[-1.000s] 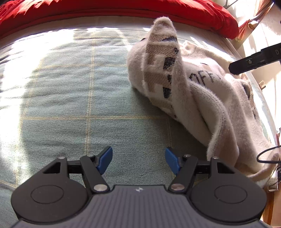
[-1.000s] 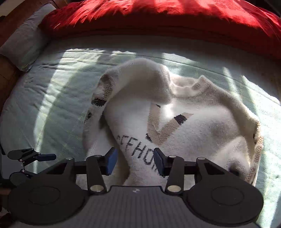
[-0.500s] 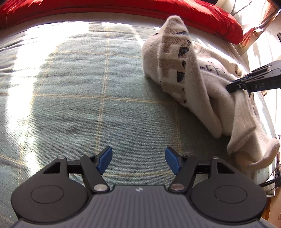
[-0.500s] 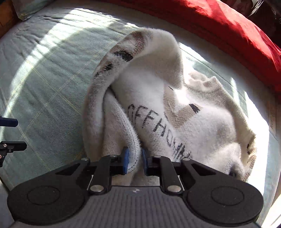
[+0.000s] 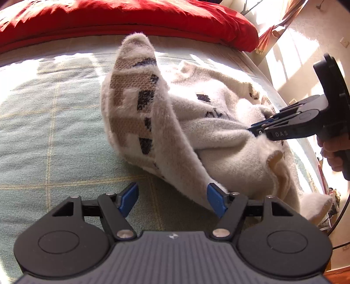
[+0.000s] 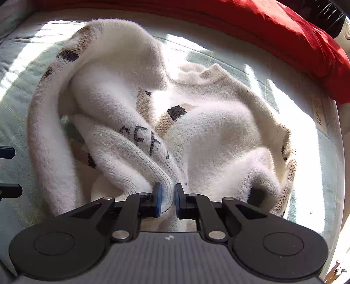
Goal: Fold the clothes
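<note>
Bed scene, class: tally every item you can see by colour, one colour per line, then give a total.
White: 1, the sweater
Red: 1, the blanket
Green: 1, the checked bedsheet
Black: 2, the left gripper and the right gripper
Total: 5

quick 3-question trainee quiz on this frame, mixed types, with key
1. True or false: the right gripper is shut on the sweater's ribbed hem.
2. Multiple choice: the left gripper is A) shut on a sleeve, B) open with nothing pinched, C) out of view.
3. Fill in: the blanket along the far side of the bed is ____ in colour.

Key: 1 true; 2 B; 3 red.
</note>
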Demonstrator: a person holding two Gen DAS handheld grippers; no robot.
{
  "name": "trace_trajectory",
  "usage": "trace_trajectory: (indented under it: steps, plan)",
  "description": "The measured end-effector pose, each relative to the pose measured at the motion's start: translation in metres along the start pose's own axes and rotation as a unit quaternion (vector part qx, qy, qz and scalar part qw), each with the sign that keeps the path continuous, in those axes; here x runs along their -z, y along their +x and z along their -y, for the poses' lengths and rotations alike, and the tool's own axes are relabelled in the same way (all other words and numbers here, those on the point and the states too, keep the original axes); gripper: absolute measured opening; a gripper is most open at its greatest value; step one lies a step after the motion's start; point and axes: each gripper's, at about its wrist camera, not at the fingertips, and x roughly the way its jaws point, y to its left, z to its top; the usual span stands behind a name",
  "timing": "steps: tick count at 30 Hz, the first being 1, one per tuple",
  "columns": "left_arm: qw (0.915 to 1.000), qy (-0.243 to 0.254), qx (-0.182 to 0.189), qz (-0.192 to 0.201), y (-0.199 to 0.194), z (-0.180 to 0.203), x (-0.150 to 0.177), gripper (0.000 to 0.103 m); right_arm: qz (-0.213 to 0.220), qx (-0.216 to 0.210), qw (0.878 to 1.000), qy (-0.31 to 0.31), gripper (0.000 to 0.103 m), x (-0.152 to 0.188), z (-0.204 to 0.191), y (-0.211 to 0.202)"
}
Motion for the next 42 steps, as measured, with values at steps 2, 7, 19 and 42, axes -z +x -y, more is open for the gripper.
trace_trajectory:
  steps: [2,7,19,42]
  plan:
    - [0.9997,-0.022,-0.002,-0.006,0.014,0.002,-0.005,0.07,-0.001,-0.009,1.0,0.017,0.016,0.003,0.01,0.004]
    - [0.9947,-0.1,0.011,-0.02,0.041,-0.004,-0.006,0.07,0.008,-0.022,0.999,0.027,0.022,0.008,0.014,0.005]
    - [0.9863,-0.163,-0.009,-0.022,0.072,-0.006,0.003,0.032,0.047,-0.047,0.997,0.026,0.031,0.014,0.002,-0.017]
    - [0.9505,-0.089,-0.293,0.05,-0.066,-0.117,-0.017,0.021,0.084,-0.095,0.992,-0.007,0.039,-0.002,-0.038,-0.043]
